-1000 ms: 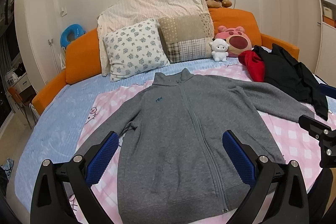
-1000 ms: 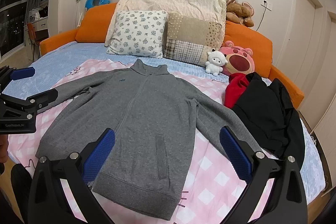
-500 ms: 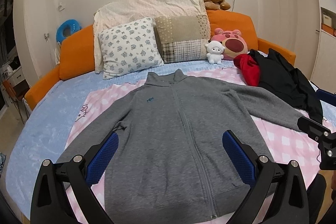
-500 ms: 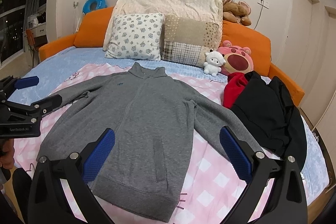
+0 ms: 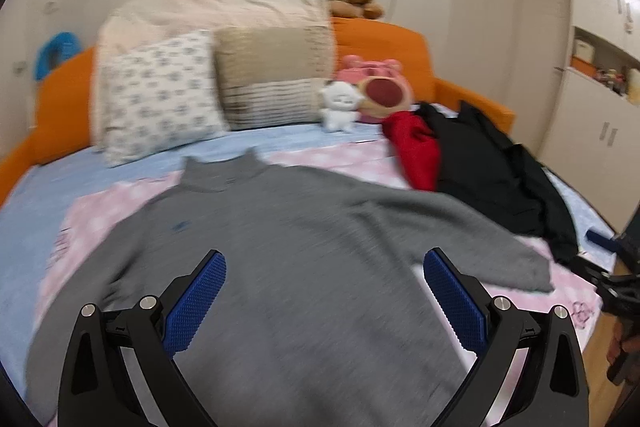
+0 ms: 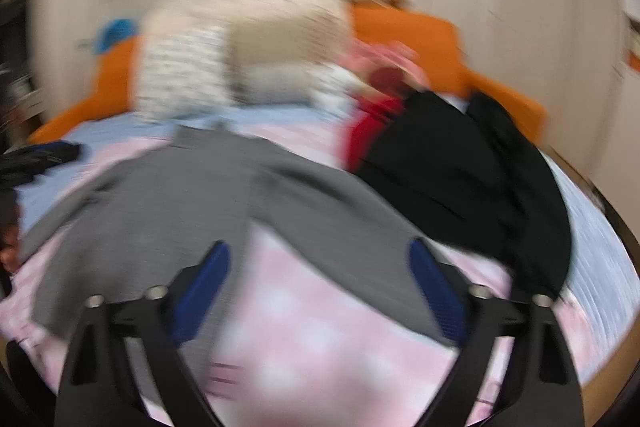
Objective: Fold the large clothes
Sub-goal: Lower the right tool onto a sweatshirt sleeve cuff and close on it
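**Reporter:** What fills the frame?

**Photographer:** An orange-framed bed, with a grey zip jacket flat on its pink checked cover. The collar points toward the pillows at the head, the hem lies at the foot edge, and the sleeves spread toward both sides.

**Reporter:** And the grippers?

**Photographer:** The left gripper hangs over the jacket's body, jaws spread wide, nothing between them. The right gripper is over the sleeve by the bed's right edge; its jaws have just been closing but stand apart, gripping nothing.

**Reporter:** Do the views differ?

**Photographer:** The left view shows a white plush toy and a cupboard. The right view is badly smeared, though it shows more of the black clothing beside a red garment.
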### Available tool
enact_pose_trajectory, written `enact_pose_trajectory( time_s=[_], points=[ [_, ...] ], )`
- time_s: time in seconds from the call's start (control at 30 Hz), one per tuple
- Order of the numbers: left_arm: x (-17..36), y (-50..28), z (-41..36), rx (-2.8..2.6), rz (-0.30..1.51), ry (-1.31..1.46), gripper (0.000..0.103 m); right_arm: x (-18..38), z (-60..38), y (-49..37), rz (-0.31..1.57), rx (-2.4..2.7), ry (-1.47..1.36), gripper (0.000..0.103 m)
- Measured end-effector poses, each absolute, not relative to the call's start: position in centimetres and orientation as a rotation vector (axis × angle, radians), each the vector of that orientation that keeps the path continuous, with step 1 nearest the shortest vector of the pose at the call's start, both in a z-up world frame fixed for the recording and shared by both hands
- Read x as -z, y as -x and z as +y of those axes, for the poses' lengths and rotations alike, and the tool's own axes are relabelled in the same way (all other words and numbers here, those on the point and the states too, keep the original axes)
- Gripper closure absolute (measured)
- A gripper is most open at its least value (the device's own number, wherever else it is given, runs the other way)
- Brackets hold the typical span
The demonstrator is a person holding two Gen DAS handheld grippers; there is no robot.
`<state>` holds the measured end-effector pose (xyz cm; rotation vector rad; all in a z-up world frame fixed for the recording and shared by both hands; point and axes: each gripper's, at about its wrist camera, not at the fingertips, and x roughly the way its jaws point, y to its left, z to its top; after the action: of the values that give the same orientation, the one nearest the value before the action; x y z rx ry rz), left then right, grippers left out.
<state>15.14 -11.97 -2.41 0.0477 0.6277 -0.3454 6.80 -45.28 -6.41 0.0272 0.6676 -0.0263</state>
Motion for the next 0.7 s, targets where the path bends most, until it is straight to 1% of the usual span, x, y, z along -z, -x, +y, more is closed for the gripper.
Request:
enact_pose_trajectory(
  time_s=[0.1, 0.2, 0.37, 0.43, 0.5, 0.53, 0.57, 0.6, 0.63, 0.67, 0.7],
  points=[
    [4.4, -20.3, -15.5, 0.404, 0.677, -0.048, 0.003, 9.8, -53.6, -7.6, 0.756, 0.139, -0.196, 0.026],
    [6.7, -24.7, -18.5, 0.407, 0.734, -0.066, 0.003, 13.3, -59.4, -8.6, 0.857, 0.176, -0.33, 0.027],
    [10.5, -29.7, -21.9, 0.406, 0.796, -0.073, 0.003, 17.9, -62.8, -10.7, 0.987, 0.167, -0.412, 0.036],
    [11.6, -30.5, -22.2, 0.403, 0.82, -0.056, 0.003, 19.4, -62.6, -11.7, 1.035, 0.158, -0.412, 0.04],
    [12.7, -31.5, -22.4, 0.401, 0.846, -0.032, 0.003, 19.7, -61.7, -12.1, 1.04, 0.159, -0.377, 0.041],
    [12.9, -31.5, -22.3, 0.4, 0.856, -0.019, 0.003, 19.6, -61.2, -12.4, 1.038, 0.158, -0.357, 0.049],
    [13.2, -31.8, -22.2, 0.396, 0.866, -0.01, 0.003, 19.5, -60.8, -12.7, 1.031, 0.15, -0.351, 0.055],
    [13.4, -31.9, -22.2, 0.393, 0.871, -0.004, 0.003, 19.4, -60.7, -13.1, 1.025, 0.142, -0.357, 0.058],
    [13.6, -32.1, -22.1, 0.39, 0.874, 0.002, 0.003, 19.3, -60.4, -13.3, 1.02, 0.134, -0.355, 0.066],
    [13.8, -32.3, -22.0, 0.386, 0.876, 0.005, 0.003, 19.2, -60.4, -13.5, 1.011, 0.128, -0.356, 0.079],
    [13.9, -32.5, -21.9, 0.384, 0.879, 0.008, 0.003, 19.1, -60.9, -13.6, 1.002, 0.121, -0.363, 0.087]
  ],
)
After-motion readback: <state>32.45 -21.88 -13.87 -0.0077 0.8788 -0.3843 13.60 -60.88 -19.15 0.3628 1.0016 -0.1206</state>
